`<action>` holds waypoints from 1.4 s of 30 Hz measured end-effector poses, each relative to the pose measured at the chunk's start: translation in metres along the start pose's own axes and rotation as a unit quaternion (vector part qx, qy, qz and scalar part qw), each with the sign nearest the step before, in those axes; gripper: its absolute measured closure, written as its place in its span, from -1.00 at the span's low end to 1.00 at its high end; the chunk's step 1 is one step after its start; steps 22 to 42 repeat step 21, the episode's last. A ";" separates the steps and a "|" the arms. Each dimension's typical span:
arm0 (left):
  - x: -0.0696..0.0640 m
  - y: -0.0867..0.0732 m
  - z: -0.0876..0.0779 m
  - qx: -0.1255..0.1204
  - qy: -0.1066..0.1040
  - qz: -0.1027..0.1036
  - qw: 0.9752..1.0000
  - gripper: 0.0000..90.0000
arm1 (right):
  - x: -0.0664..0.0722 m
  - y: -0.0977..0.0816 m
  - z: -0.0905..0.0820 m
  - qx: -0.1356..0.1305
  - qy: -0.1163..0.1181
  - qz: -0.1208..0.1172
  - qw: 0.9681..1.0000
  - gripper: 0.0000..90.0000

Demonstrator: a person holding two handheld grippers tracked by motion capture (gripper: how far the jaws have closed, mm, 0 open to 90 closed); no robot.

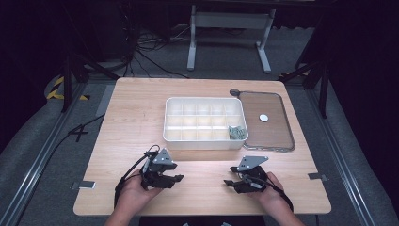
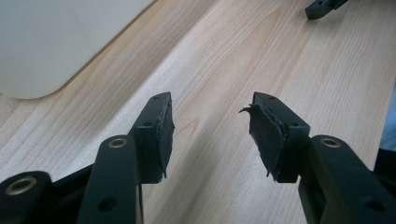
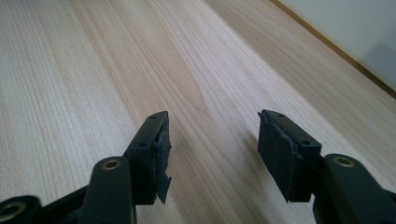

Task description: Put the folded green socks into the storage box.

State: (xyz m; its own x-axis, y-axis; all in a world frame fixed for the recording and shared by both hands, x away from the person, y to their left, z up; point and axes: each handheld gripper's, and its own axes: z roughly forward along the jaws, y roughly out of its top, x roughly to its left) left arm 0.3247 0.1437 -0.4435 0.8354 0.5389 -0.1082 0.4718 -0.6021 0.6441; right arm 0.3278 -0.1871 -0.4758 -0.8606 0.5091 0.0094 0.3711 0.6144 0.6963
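In the high view the forearms are cut off by the bottom edge. The greenish item (image 1: 237, 132) in the near right cell of the tray (image 1: 204, 123) is too small to identify, as is the white disc (image 1: 264, 117) on the lid (image 1: 266, 121). In the left tool view the tray's corner (image 2: 56, 42) is blurred and cropped, and the other tool's tip (image 2: 322, 7) is cut by the top edge.

A transparent lid (image 1: 268, 134) lies beside folded banknotes (image 1: 237, 132).

No text, label, brand, number or sign can be read on anything here.
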 end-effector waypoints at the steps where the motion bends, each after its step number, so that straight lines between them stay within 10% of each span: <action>1: 0.000 0.000 0.001 0.004 0.001 0.001 1.000 0.10 | 0.002 0.000 0.001 -0.004 -0.003 -0.005 1.000 -0.03; 7: -0.001 -0.003 0.012 0.024 0.008 0.010 1.000 0.05 | 0.005 -0.006 0.008 -0.045 0.000 -0.005 0.999 -0.20; 42: -0.004 -0.006 0.020 0.034 0.013 0.023 0.999 0.01 | 0.005 -0.005 0.008 -0.038 -0.016 0.010 0.999 -0.42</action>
